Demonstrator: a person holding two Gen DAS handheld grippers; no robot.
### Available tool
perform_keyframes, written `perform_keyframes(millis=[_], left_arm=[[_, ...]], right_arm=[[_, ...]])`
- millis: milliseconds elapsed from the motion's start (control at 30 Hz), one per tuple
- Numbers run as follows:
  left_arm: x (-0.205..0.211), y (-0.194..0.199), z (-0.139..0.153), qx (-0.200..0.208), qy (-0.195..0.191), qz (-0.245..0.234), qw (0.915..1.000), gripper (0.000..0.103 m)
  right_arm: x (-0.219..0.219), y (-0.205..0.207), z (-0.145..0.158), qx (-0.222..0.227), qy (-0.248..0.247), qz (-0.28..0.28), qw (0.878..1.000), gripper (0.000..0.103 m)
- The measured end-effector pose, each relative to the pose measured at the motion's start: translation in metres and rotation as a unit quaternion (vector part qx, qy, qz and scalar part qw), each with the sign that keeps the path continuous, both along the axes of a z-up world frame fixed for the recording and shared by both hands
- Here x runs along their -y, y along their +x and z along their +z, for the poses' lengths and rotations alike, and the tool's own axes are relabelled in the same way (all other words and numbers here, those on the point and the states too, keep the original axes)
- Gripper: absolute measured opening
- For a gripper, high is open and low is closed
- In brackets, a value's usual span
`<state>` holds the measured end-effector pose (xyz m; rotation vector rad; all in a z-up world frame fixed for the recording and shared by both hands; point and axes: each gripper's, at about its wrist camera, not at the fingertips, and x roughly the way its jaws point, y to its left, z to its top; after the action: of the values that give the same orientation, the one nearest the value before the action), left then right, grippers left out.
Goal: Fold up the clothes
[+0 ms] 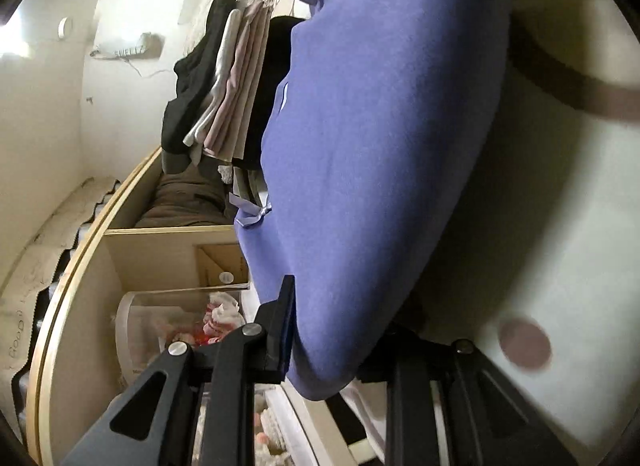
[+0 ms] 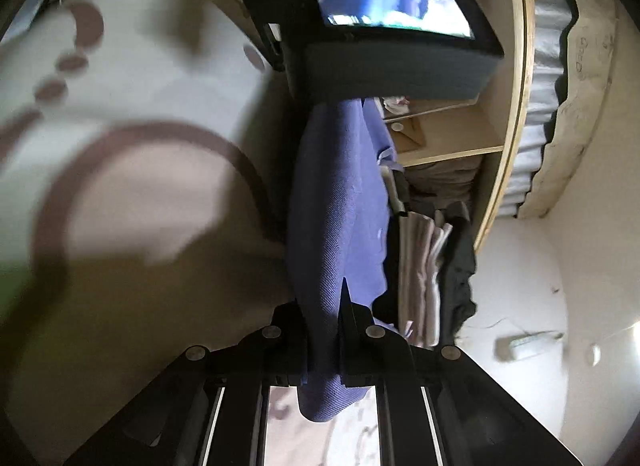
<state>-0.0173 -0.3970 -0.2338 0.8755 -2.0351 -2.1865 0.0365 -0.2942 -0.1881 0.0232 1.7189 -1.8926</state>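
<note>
Left wrist view: turned on its side, most of the frame filled by the purple garment (image 1: 380, 145).
Bed cover: cream cloth with brown rings (image 1: 560, 205), blurred, spread behind the purple garment in both views.
Purple garment: stretched in the air between the two grippers, one end at each; a small ribbon bow (image 1: 256, 214) sits on its edge.
Wooden shelf unit: open compartments (image 1: 168, 258) just beyond the purple garment, on its far side from the bed cover.
Stack of folded clothes: black, grey and pink pieces (image 1: 224, 81) just beside the purple garment, next to the shelf unit.
Left gripper: its fingers (image 1: 325, 330) pinch the end of the purple garment; seen from the right wrist as a black body with a lit screen (image 2: 384, 17).
Right gripper: its fingers (image 2: 325, 330) are pressed together on the other end of the purple garment, a fold hanging past them.
</note>
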Motion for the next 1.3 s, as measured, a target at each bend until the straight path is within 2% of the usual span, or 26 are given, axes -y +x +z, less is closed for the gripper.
perform_keyframes(millis=[100,200,267,333,433,467,533,600,633,667,767,833,867,933,967,1033,1067,1100,1133,1167,1200,1267,1300], left_arm=[[-0.001,0.004,-0.004,0.003,0.014,0.005,0.9999,0.022],[-0.002,0.001,0.004,0.006,0.072,0.031,0.9969,0.028],[0.005,-0.004,0.018,0.009,0.129,0.067,0.9893,0.043],[0.011,-0.005,0.026,0.014,0.165,0.094,0.9817,0.051],[0.018,0.003,0.029,0.034,0.201,0.13,0.9705,0.053],[0.021,0.006,0.029,0.042,0.209,0.144,0.9664,0.053],[0.027,0.013,0.03,0.056,0.226,0.172,0.9573,0.056],[0.032,0.019,0.033,0.072,0.233,0.199,0.949,0.064],[0.035,0.02,0.036,0.078,0.235,0.213,0.9451,0.07],[0.038,0.021,0.04,0.083,0.235,0.228,0.9411,0.073],[0.037,0.033,0.058,0.07,0.259,0.262,0.9272,0.073],[0.03,0.046,0.076,0.042,0.304,0.276,0.9111,0.075],[0.024,0.052,0.085,0.022,0.329,0.284,0.9,0.08],[0.01,0.068,0.102,-0.02,0.386,0.3,0.872,0.091],[0.002,0.076,0.111,-0.039,0.415,0.306,0.8561,0.093],[-0.013,0.087,0.124,-0.07,0.452,0.312,0.8328,0.093],[-0.024,0.094,0.13,-0.089,0.467,0.315,0.8211,0.095],[-0.033,0.098,0.135,-0.104,0.483,0.316,0.8099,0.098],[-0.043,0.102,0.141,-0.118,0.502,0.314,0.797,0.101],[-0.054,0.108,0.146,-0.133,0.524,0.31,0.7817,0.101],[-0.064,0.11,0.151,-0.144,0.539,0.31,0.7697,0.101],[-0.083,0.11,0.16,-0.16,0.555,0.314,0.7535,0.101],[-0.095,0.111,0.164,-0.167,0.559,0.313,0.7495,0.101]], right_arm=[[0.009,-0.007,-0.004,0.051,-0.008,-0.024,0.998,0.011],[0.008,-0.004,-0.007,0.082,-0.028,-0.038,0.995,0.011],[0.006,-0.009,-0.001,0.104,-0.038,-0.04,0.993,0.012],[0.008,-0.018,0.007,0.135,-0.046,-0.046,0.989,0.015],[0.005,-0.024,0.016,0.174,-0.057,-0.052,0.982,0.023],[0.003,-0.024,0.019,0.188,-0.061,-0.052,0.979,0.029],[-0.011,-0.02,0.022,0.231,-0.073,-0.052,0.969,0.043],[-0.023,-0.007,0.027,0.284,-0.084,-0.05,0.954,0.066],[-0.028,-0.005,0.027,0.303,-0.087,-0.051,0.948,0.067],[-0.033,-0.004,0.03,0.326,-0.09,-0.052,0.94,0.067],[-0.046,-0.004,0.041,0.365,-0.105,-0.059,0.923,0.067],[-0.058,-0.012,0.055,0.373,-0.131,-0.067,0.916,0.067],[-0.065,-0.017,0.062,0.376,-0.144,-0.072,0.912,0.067],[-0.084,-0.022,0.077,0.385,-0.17,-0.08,0.904,0.067],[-0.09,-0.025,0.084,0.384,-0.179,-0.081,0.902,0.067],[-0.108,-0.029,0.097,0.367,-0.199,-0.081,0.905,0.067],[-0.117,-0.029,0.102,0.353,-0.208,-0.081,0.909,0.072],[-0.129,-0.029,0.107,0.339,-0.217,-0.082,0.912,0.082],[-0.138,-0.029,0.111,0.33,-0.224,-0.084,0.913,0.085],[-0.146,-0.03,0.115,0.326,-0.23,-0.086,0.913,0.086],[-0.157,-0.031,0.118,0.324,-0.239,-0.089,0.911,0.086],[-0.18,-0.031,0.124,0.322,-0.259,-0.098,0.905,0.086],[-0.191,-0.032,0.126,0.322,-0.269,-0.104,0.902,0.086]])
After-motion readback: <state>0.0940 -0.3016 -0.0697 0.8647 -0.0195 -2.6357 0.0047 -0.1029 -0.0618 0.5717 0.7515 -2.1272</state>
